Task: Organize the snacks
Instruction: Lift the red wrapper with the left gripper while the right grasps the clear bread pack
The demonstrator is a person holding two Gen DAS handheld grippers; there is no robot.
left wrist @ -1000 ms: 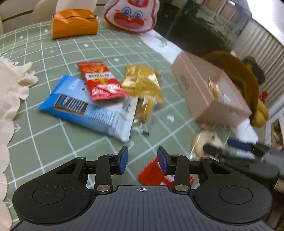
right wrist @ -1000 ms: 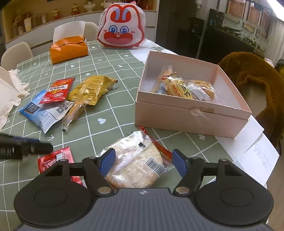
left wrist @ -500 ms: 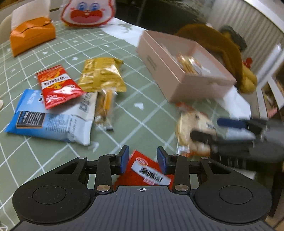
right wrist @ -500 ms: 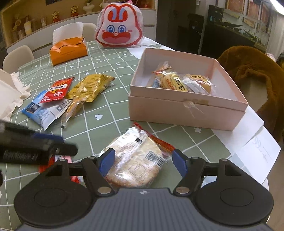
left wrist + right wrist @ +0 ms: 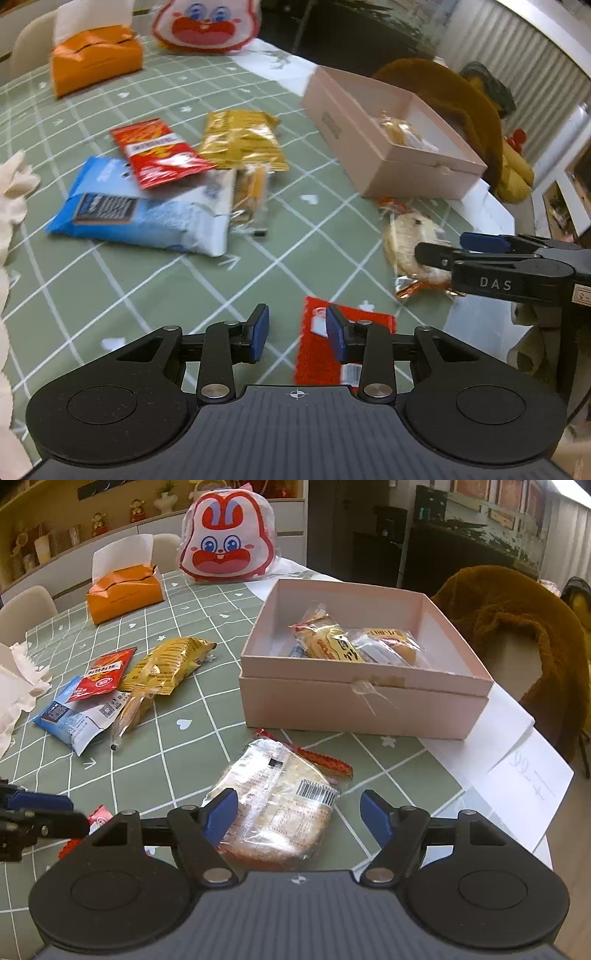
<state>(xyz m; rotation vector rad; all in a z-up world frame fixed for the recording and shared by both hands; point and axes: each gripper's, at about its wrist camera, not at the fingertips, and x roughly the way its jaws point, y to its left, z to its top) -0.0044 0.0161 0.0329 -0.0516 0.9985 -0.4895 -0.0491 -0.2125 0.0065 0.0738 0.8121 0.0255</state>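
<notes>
Left gripper (image 5: 297,334): fingers partly apart and holding nothing; the right-hand finger overlaps the near red packet (image 5: 345,341), the gap sits beside it over bare cloth.
Right gripper (image 5: 298,814): fingers wide apart and gripping nothing; the cracker pack (image 5: 279,801) lies between and under them, not pinched.
What changed, left: a second ago the red packet lay straight under the gap; now it lies off to the right, and the view has swung back toward the snack pile. The gap has narrowed slightly.
What changed, right: the cracker pack sits nearer and lower between the fingers than a second ago; the opening is a touch wider.
Meaning for the task: the right gripper looks set for a grab; the left seems to need re-centring first.
Pink box (image 5: 364,686): open on the table, several wrapped snacks already inside.
Loose snacks: blue bag (image 5: 142,212), red pouch (image 5: 157,151), yellow bag (image 5: 242,138) and a clear stick pack (image 5: 251,194), clustered well left of the box.
</notes>
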